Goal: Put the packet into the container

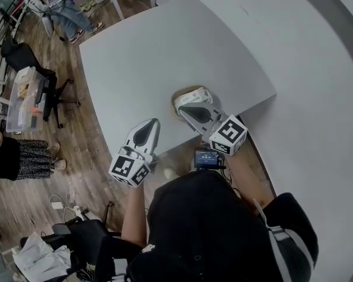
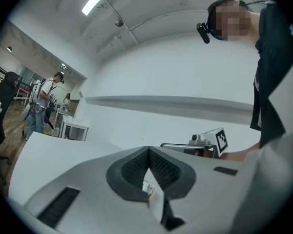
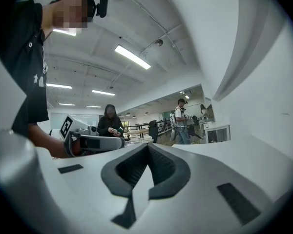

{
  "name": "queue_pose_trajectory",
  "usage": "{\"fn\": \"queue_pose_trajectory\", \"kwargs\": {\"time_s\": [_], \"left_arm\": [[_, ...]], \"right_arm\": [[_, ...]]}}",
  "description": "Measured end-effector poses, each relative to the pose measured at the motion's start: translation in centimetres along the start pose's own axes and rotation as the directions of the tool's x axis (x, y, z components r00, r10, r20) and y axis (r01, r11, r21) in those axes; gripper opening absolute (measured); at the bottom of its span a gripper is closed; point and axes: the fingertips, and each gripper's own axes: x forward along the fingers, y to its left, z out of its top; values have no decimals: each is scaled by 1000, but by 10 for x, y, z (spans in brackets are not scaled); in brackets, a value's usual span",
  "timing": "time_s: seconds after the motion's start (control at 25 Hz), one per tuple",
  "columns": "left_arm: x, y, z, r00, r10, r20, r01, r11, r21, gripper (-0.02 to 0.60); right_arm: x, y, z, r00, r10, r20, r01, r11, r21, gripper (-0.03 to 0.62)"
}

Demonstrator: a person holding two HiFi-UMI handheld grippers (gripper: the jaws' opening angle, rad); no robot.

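Observation:
In the head view a pale packet point(image 1: 192, 94) lies in a low brownish container point(image 1: 175, 113) near the front edge of the white table point(image 1: 153, 51). My right gripper point(image 1: 185, 108) is just in front of the container, its tips over the near rim, jaws shut with nothing visibly held. My left gripper point(image 1: 151, 123) hangs lower left at the table's front edge, apart from the container, also shut. Both gripper views point upward: in each the jaws point(image 2: 149, 151) point(image 3: 147, 147) meet. A small pale scrap shows in the gap behind the left pads; I cannot tell what it is.
Wooden floor lies left of the table, with a black chair point(image 1: 23, 57) and a clear storage box point(image 1: 25, 98). A person point(image 1: 65, 7) stands at the far left. People point(image 3: 110, 121) stand in the room behind. A white wall point(image 1: 317, 69) runs along the right.

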Motion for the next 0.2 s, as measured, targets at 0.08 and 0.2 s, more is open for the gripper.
{"fn": "queue_pose_trajectory", "kwargs": {"time_s": [0.08, 0.2], "left_arm": [[0, -4, -2, 1000, -5, -1, 4, 1000, -4, 8], [0, -8, -2, 1000, -10, -2, 10, 1000, -7, 8]], "right_arm": [[-2, 1, -1, 1000, -1, -1, 1, 1000, 0, 21], [-4, 2, -1, 1000, -3, -3, 3, 1000, -7, 21]]}}
